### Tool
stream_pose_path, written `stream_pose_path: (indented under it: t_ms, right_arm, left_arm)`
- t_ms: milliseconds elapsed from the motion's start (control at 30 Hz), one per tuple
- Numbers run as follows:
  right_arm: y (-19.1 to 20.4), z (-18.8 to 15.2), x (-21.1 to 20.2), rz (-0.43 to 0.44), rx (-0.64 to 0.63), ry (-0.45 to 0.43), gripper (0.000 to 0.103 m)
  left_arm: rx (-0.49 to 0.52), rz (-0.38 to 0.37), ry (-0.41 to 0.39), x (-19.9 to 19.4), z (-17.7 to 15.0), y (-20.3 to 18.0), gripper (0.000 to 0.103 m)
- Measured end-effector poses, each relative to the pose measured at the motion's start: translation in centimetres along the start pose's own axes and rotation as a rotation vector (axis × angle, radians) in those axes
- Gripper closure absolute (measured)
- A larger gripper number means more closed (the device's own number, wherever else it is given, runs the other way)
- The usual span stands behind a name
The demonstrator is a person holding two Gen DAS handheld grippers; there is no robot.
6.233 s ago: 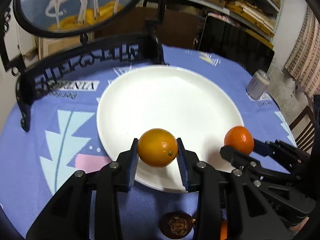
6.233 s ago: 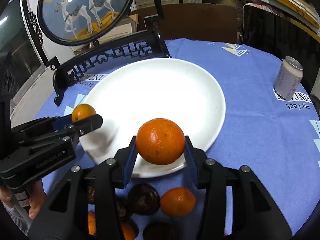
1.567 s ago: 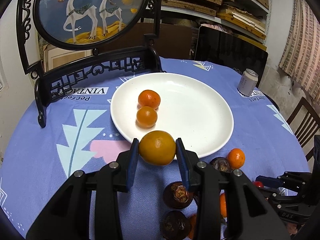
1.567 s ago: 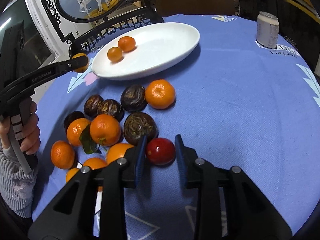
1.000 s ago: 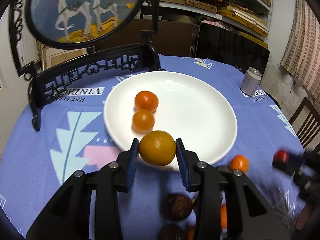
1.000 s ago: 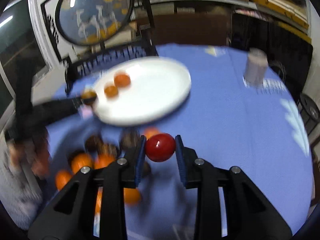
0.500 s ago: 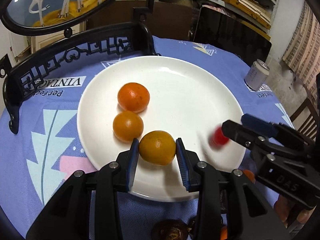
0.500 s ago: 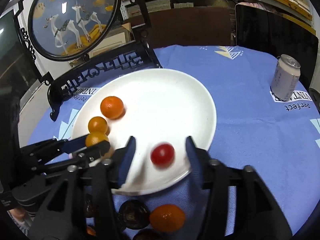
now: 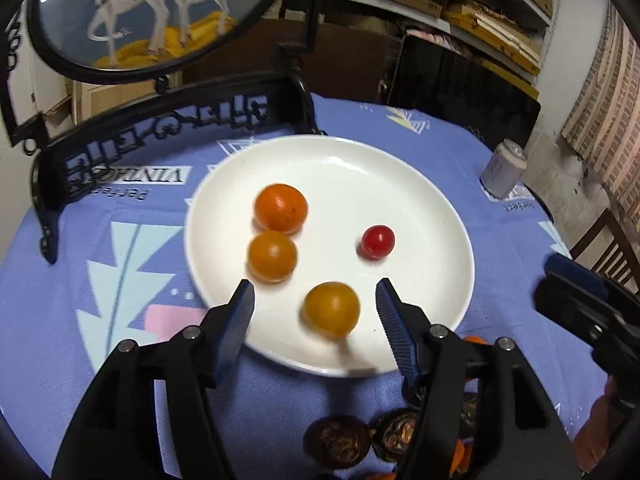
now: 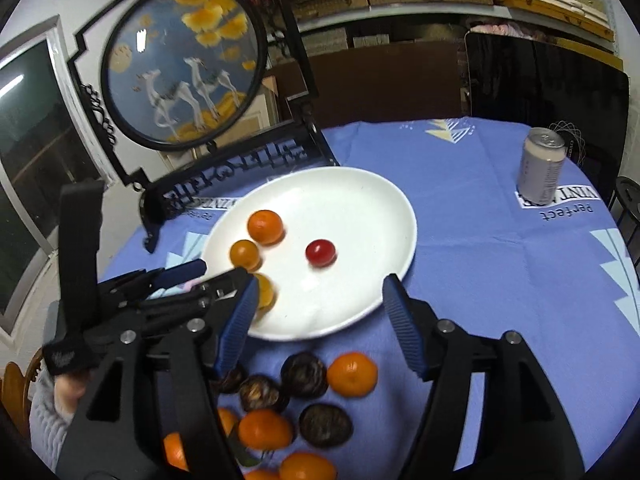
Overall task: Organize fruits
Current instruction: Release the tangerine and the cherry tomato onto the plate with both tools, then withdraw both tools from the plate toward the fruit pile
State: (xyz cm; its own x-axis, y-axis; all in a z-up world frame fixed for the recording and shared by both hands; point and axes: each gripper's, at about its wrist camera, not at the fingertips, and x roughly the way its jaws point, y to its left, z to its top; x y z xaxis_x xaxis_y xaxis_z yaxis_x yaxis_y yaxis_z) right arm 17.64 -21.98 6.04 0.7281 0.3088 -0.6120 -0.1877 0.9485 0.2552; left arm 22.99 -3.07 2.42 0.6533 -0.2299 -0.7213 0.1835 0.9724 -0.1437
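Observation:
A white plate (image 9: 420, 200) holds two oranges (image 9: 281, 208) (image 9: 272, 256), a yellow-orange fruit (image 9: 331, 309) and a small red fruit (image 9: 377, 241). My left gripper (image 9: 314, 294) is open, its jaws wide apart on either side of the yellow-orange fruit, not touching it. My right gripper (image 10: 318, 290) is open and empty, over the plate's (image 10: 384, 200) near rim, with the red fruit (image 10: 320, 251) beyond it. In the right wrist view the left gripper (image 10: 202, 276) reaches in from the left and partly hides the yellow-orange fruit (image 10: 265, 291).
Several oranges (image 10: 352, 373) and dark wrinkled fruits (image 10: 304, 374) lie on the blue cloth in front of the plate. A drink can (image 10: 542, 168) stands at the right. A black framed deer screen (image 10: 180, 76) stands behind the plate.
My left gripper has opened and let go of the yellow-orange fruit onto the plate. The red fruit now rests on the plate. My right gripper has drawn back from it.

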Motion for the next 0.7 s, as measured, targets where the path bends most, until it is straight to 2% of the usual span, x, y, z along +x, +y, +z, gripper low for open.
stream_pose_path:
  t_ms: [100, 233, 400, 533, 700]
  right_arm:
    - [0.1, -1.5, -2.1, 0.008, -0.002, -0.013, 0.034]
    - [0.1, -4.0, -4.0, 0.008, 0.000, -0.008, 0.033]
    - [0.1, -8.5, -6.5, 0.000, 0.001, -0.013, 0.021]
    - [-0.2, -10.7, -6.9, 0.003, 0.008, 0.016, 0.017]
    - [-1.0, -11.0, -6.9, 0.010, 0.046, 0.023, 0.017]
  left_arm:
    - [-0.021, 0.023, -0.036, -2.2, -0.8, 0.9, 0.040]
    - [-0.056, 0.065, -0.077, -5.9, -3.7, 2.5, 0.040]
    - [-0.080, 0.057, -0.103, -9.5, -8.6, 3.2, 0.040]
    - [-0.027, 0.092, -0.083, -9.6, -11.4, 2.2, 0.040]
    - [0.027, 0.096, -0.042, -7.9, -11.6, 1.0, 0.040]
